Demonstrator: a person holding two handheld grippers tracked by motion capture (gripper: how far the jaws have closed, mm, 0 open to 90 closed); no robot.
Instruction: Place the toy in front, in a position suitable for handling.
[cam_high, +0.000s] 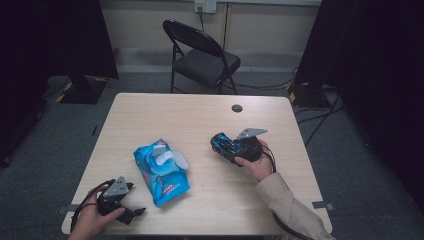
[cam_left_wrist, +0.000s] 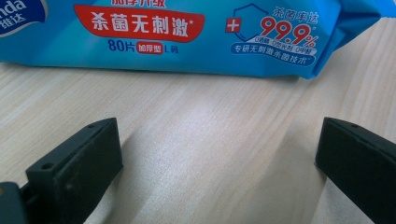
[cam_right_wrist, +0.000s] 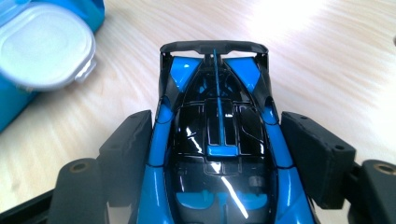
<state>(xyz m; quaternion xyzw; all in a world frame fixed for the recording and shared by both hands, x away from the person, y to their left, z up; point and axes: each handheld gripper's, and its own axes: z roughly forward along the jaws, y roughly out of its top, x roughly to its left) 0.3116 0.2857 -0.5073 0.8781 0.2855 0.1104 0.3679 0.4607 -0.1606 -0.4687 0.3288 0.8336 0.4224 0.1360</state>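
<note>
- Your right gripper (cam_high: 223, 143) holds a toy car (cam_right_wrist: 217, 140): the jaws stand fairly wide, one pad on each flank of the blue-and-black body.
- The car's long axis runs straight out along the jaws, spoiler end farthest from your hand. In the high view it sits right of the tabletop's (cam_high: 200, 107) middle and points toward the left edge; I can't tell if its wheels touch the wood.
- The wipes pack (cam_high: 161, 172) lies left of centre, lid (cam_right_wrist: 44, 44) flipped up, just beyond the car's far end and off to one side.
- Your left gripper (cam_high: 135, 212) rests at the near left corner, jaws wide open and empty, with the pack's printed side (cam_left_wrist: 187, 35) just ahead.
- Likely crux: the pack lies in the car's heading, so mind the lid.
</note>
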